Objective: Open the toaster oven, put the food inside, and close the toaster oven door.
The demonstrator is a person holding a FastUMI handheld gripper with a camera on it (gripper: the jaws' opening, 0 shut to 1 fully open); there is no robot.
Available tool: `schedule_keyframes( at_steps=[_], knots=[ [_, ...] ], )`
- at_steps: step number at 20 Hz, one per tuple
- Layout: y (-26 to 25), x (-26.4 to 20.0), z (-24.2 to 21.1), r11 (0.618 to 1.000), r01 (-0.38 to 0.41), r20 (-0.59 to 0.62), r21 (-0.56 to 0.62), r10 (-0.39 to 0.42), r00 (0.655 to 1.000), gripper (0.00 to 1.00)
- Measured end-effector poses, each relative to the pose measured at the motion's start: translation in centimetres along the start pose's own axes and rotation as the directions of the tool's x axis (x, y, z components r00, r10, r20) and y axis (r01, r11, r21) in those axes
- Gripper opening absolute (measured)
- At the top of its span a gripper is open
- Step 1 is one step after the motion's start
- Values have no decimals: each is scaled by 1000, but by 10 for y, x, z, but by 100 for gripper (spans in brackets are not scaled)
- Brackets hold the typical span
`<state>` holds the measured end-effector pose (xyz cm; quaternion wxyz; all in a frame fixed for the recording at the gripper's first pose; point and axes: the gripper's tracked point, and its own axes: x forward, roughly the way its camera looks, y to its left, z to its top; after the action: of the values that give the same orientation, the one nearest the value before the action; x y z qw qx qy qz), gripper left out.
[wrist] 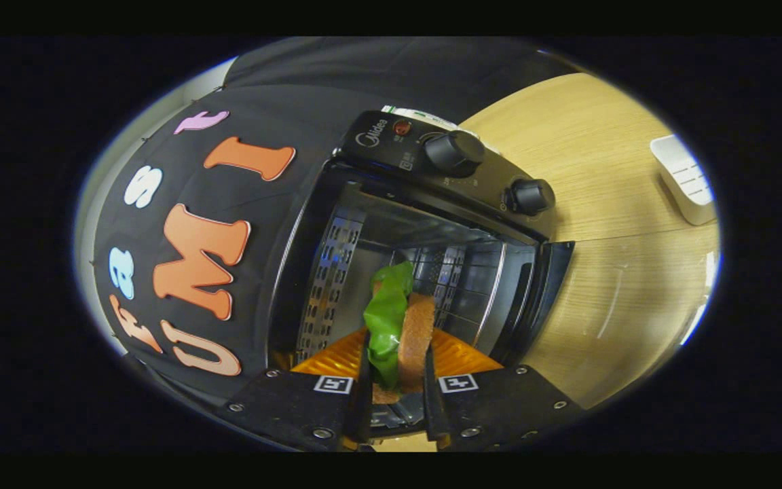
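My gripper (396, 370) is shut on a sandwich (415, 333), brown bread with a green lettuce leaf (387, 319) sticking out, held on edge between both fingers. Just beyond it gapes the black toaster oven (391, 224), seen rolled on its side in the view. Its shiny cavity (432, 265) with perforated walls lies directly ahead of the sandwich. The oven door (547, 285) hangs open to the right of the cavity. The control panel with two black knobs (455, 151) and a red lamp runs along the far side.
The oven stands on a light wooden table (601, 170). A white plastic rack or tray (686, 178) sits at the table's far right. The booth's black cloth wall (180, 224) is close on the oven's left side.
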<state>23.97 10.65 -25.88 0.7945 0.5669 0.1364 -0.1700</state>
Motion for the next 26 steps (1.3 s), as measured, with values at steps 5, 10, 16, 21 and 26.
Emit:
schedule_keyframes(
  at_steps=[5, 10, 16, 21, 26],
  knots=[
    [-7, -3, -4, 1000, 23, -2, -12, -23, 1000, 52],
    [-8, -24, -1, 999, 30, 13, -39, -30, 999, 73],
    [-15, -40, -2, 997, 63, 6, -42, -62, 998, 98],
    [-18, -42, -10, 989, 130, 0, -77, -130, 992, 98],
    [-22, -36, -7, 968, 221, 20, -118, -220, 975, 97]
  ],
)
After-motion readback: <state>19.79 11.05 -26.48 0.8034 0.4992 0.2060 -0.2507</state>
